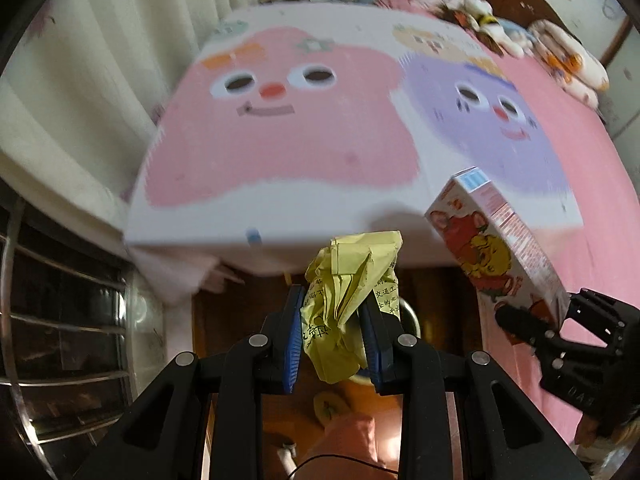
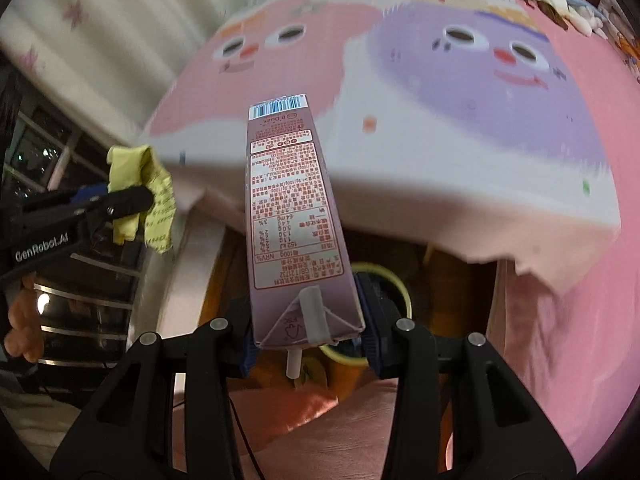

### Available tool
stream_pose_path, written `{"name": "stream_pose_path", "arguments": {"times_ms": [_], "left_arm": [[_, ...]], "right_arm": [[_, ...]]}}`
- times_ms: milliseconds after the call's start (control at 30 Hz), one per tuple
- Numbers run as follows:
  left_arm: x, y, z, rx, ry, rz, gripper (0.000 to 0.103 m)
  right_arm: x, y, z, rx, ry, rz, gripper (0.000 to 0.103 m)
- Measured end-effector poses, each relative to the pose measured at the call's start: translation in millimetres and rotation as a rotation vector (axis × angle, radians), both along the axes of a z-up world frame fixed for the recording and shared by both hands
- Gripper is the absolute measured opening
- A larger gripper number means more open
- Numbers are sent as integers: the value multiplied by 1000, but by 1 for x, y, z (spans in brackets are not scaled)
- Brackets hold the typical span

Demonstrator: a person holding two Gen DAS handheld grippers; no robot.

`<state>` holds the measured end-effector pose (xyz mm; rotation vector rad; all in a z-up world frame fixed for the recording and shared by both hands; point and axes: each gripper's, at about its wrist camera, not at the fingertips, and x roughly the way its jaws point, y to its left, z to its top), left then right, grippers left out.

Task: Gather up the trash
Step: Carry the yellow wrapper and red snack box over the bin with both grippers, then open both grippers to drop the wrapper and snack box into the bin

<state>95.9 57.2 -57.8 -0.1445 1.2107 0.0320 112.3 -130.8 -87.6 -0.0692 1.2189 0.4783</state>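
Observation:
My left gripper point(image 1: 334, 300) is shut on a crumpled yellow paper point(image 1: 352, 280) printed with black text, which sticks up between the blue pads point(image 1: 292, 344). Under it peeks the rim of a round bin point(image 1: 412, 314) on the brown floor. My right gripper point(image 2: 306, 308) is shut on the base of a pink drink carton point(image 2: 292, 208) with its straw still attached, tilted up over the bin's yellow-green rim point(image 2: 402, 286). In the left wrist view the carton point(image 1: 496, 248) and right gripper point(image 1: 548, 320) hang at the right. The right wrist view shows the left gripper point(image 2: 132, 200) and paper point(image 2: 158, 192) at the left.
A bed point(image 1: 280, 140) with a pink and purple cartoon sheet fills the space ahead, its corner overhanging the floor gap. Pillows and plush toys point(image 1: 500, 28) lie at the headboard. Cream curtains point(image 1: 100, 60) and metal window rails point(image 1: 60, 320) stand on the left. A person's legs and a slipper point(image 1: 330, 408) are below.

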Motion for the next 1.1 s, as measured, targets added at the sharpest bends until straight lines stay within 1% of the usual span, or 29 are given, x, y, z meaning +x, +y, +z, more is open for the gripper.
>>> {"name": "stream_pose_path", "arguments": {"times_ms": [133, 233, 267, 333, 367, 400, 433, 467, 500, 533, 600, 667, 733, 800, 867, 933, 1000, 1033, 1067, 1100], "left_arm": [[-27, -14, -26, -22, 48, -37, 26], [-35, -30, -51, -41, 89, -49, 26], [-35, -35, -61, -43, 100, -53, 26], [-41, -45, -86, -53, 122, -68, 26], [-43, -50, -98, -56, 134, -76, 26], [-45, -57, -117, -56, 157, -90, 26], [-45, -60, -127, -53, 168, -96, 26], [-47, -65, -141, -47, 181, -105, 26], [-48, -70, -160, -43, 198, -114, 26], [-48, -73, -169, -42, 206, -118, 26], [-46, -79, -200, -45, 226, -131, 26], [-40, -85, -222, -47, 233, -143, 26], [-37, -90, -248, -48, 234, -161, 27], [-32, -96, -269, -48, 241, -177, 27], [-25, -103, -293, -47, 248, -187, 27], [-18, -109, -310, -45, 252, -192, 27], [-11, -114, -325, -43, 251, -191, 28], [-10, -116, -330, -42, 249, -190, 30], [-8, -114, -336, -47, 247, -187, 35], [-6, -115, -341, -50, 248, -185, 37]], "right_arm": [[-32, -5, -26, -35, 51, 21, 38], [-45, -15, -57, -44, 116, 13, 38], [-51, -18, -74, -51, 145, 4, 38], [-53, -25, -98, -58, 179, -12, 38], [-55, -29, -116, -67, 204, -25, 38], [-56, -34, -134, -76, 234, -45, 38], [-56, -37, -146, -77, 251, -60, 38], [-55, -42, -166, -79, 275, -83, 38], [-52, -44, -178, -88, 284, -93, 38], [-51, -47, -193, -105, 293, -105, 38], [-48, -53, -224, -127, 311, -129, 38], [-42, -59, -254, -155, 331, -158, 38], [-32, -66, -281, -156, 348, -181, 38], [-27, -69, -311, -174, 365, -197, 38], [-22, -71, -333, -189, 369, -204, 38], [-14, -71, -349, -192, 368, -217, 38], [-12, -73, -360, -169, 366, -244, 38], [-12, -75, -365, -153, 368, -258, 38], [-12, -76, -369, -137, 368, -270, 39], [-8, -75, -372, -130, 363, -278, 42]]}}
